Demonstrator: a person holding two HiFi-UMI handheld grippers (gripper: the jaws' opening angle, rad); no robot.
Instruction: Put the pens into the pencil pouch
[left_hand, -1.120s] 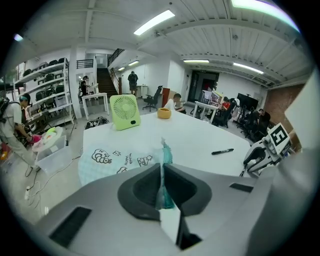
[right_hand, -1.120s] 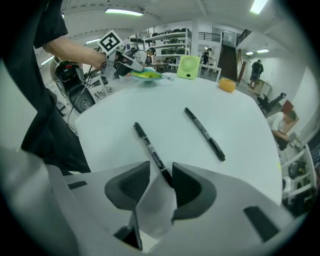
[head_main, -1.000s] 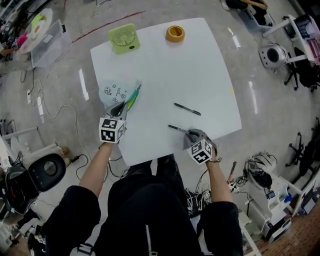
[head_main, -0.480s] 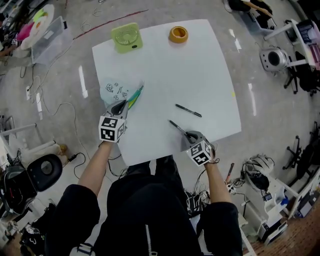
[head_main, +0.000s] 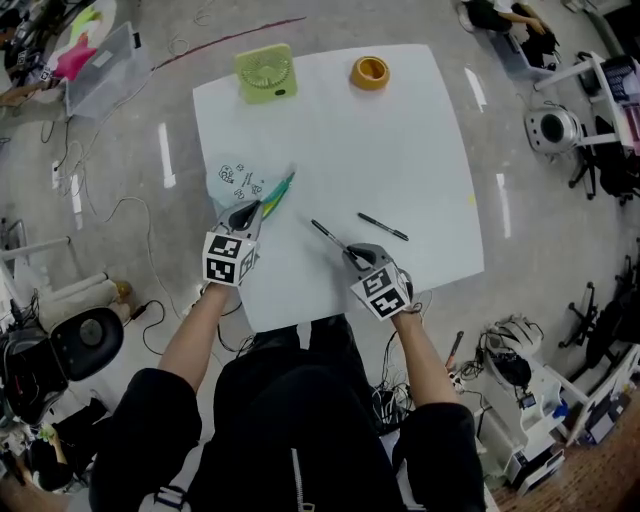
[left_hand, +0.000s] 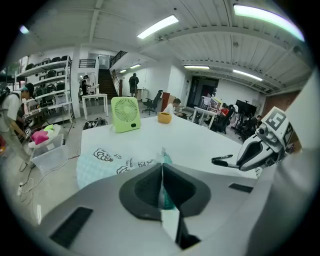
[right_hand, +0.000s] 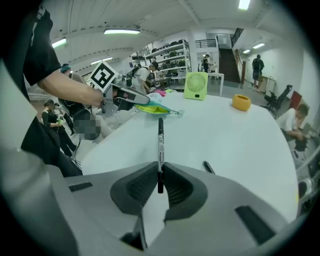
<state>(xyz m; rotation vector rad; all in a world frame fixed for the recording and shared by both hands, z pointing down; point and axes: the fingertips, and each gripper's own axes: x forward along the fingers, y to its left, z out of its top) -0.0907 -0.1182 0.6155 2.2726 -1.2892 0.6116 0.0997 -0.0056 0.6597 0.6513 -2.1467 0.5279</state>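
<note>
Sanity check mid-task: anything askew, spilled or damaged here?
Nothing stands out. Left tongs pinch the printed pale-blue fabric pouch, right tongs have just closed on one black pen, the other black pen lies flat on the white table.

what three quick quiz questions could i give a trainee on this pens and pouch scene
1. True or false: the right tool grips a black pen.
2. What does the left tool pinch? A nothing; B the pencil pouch; C a pen.
3. How many pens lie loose on the table, in neither tool?
Key: 1 true, its jaws have just been closing and now clamp that pen. 2 B. 3 one, the loose pen.
</note>
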